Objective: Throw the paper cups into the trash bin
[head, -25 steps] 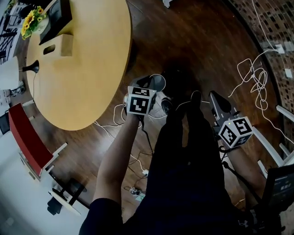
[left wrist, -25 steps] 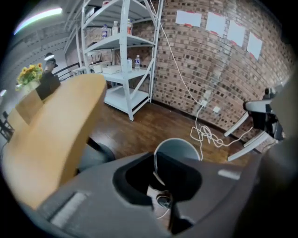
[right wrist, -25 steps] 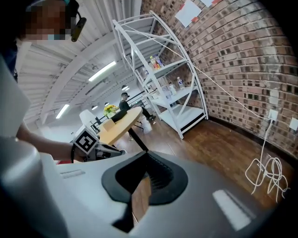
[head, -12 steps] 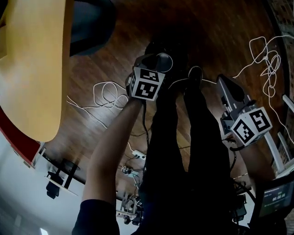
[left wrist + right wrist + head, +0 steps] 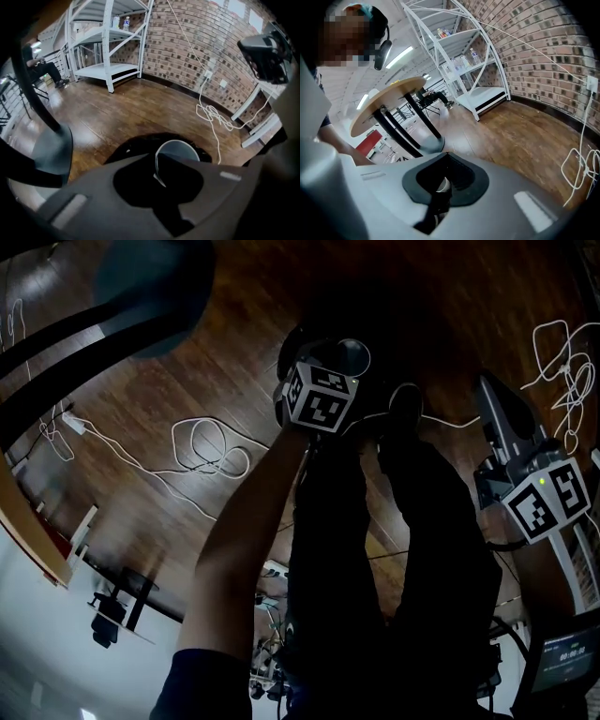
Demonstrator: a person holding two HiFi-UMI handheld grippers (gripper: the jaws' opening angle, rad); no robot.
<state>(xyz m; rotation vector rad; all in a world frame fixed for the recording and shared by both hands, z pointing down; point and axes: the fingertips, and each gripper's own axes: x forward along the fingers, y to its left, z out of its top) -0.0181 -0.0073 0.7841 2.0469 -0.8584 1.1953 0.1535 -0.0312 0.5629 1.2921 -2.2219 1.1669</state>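
Paper cup (image 5: 178, 151) is pinched by its near rim in the left gripper (image 5: 160, 174), held over a dark shape (probably the trash bin (image 5: 133, 149)). It looks light, thin-walled and easily crushed, so a gentle rim hold suits it. Right gripper (image 5: 439, 197) is closed and empty.

Left gripper (image 5: 323, 357) is centre frame on an outstretched forearm (image 5: 246, 540). A paper cup (image 5: 353, 354) rim shows at its tip, over a patch too dark to identify. Right gripper (image 5: 494, 401) sits at the right edge, well apart from the cup. Wood floor (image 5: 187, 390), loose white cables (image 5: 202, 451), dark table base (image 5: 150, 282) top left.
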